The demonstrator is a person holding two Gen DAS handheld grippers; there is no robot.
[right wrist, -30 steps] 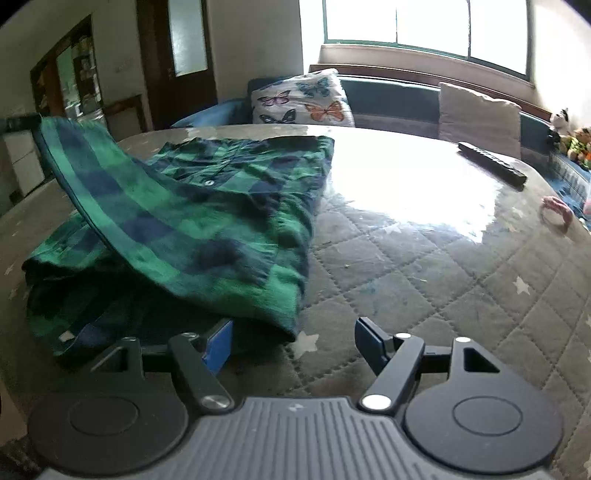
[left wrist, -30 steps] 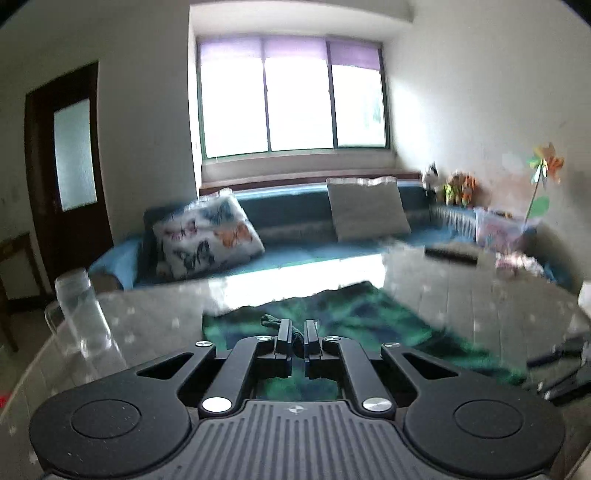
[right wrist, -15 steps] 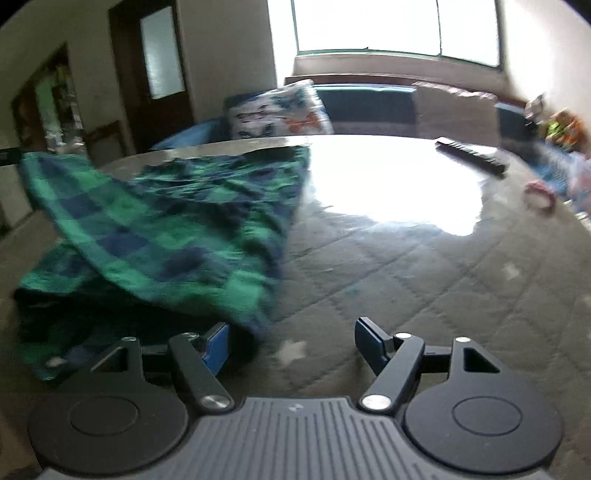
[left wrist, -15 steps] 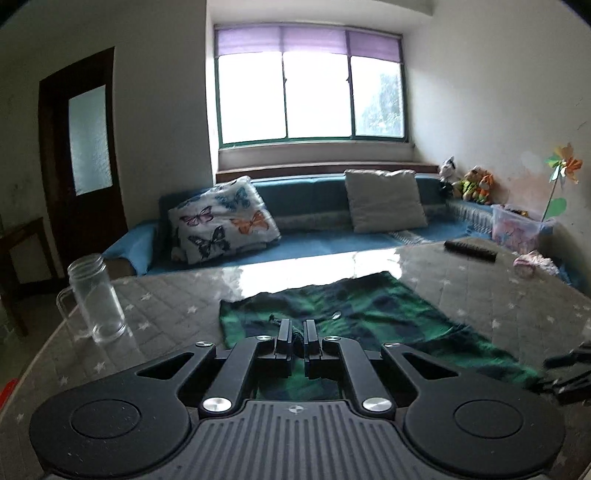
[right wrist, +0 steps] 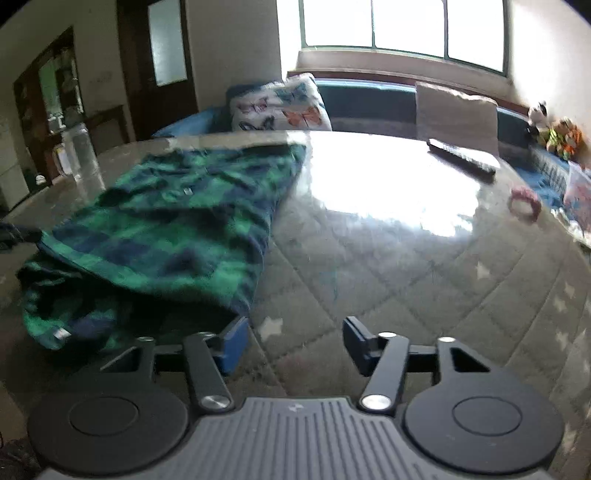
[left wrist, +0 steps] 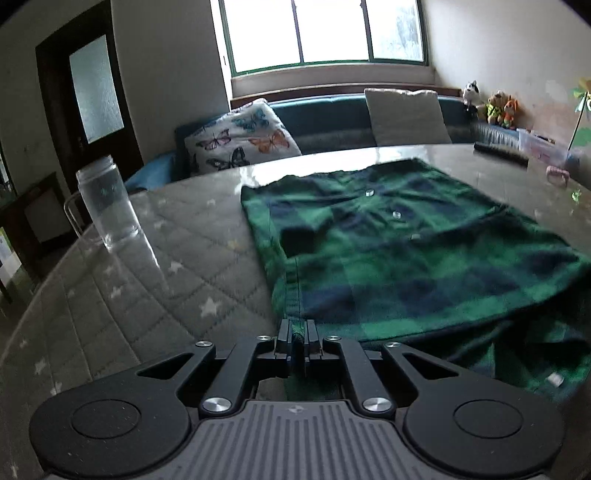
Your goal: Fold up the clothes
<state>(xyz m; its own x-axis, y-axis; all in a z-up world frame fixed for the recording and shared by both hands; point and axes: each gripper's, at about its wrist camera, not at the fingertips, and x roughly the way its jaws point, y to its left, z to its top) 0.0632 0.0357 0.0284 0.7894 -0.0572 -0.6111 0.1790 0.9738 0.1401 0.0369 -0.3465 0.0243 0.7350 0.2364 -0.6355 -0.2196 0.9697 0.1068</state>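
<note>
A: What is seen at the lower centre of the left wrist view?

B: The left gripper [left wrist: 297,338] is shown with its fingers [left wrist: 283,334] pressed together on a hem of the shirt [left wrist: 406,251]. A strip of green cloth is pinched between them.

A: And where is the shirt laid?

B: It is spread across the counter [left wrist: 177,258], filling the centre and right of that frame. Its front is turned up, with small pale buttons seen in a line toward the upper middle. A top layer is folded over a lower one at the lower right.

A: How is the right gripper [right wrist: 295,338] held?

B: Its fingers [right wrist: 236,338] are spread wide apart, and nothing is gripped. The blue-padded left finger is set just beside the shirt's near edge at the lower left of the right wrist view; whether cloth is touched cannot be told. The other finger is seen over the bare quilted cover.

A: What else is recorded on the counter?

B: A clear jar [left wrist: 105,206] is stood upright at the left of the left wrist view, well apart from the shirt. A dark remote [right wrist: 461,157] and a pink ring [right wrist: 524,205] are seen at the upper right of the right wrist view. A butterfly pillow [right wrist: 280,103] is propped on the sofa [left wrist: 332,114] beyond, under the window [left wrist: 325,33].
</note>
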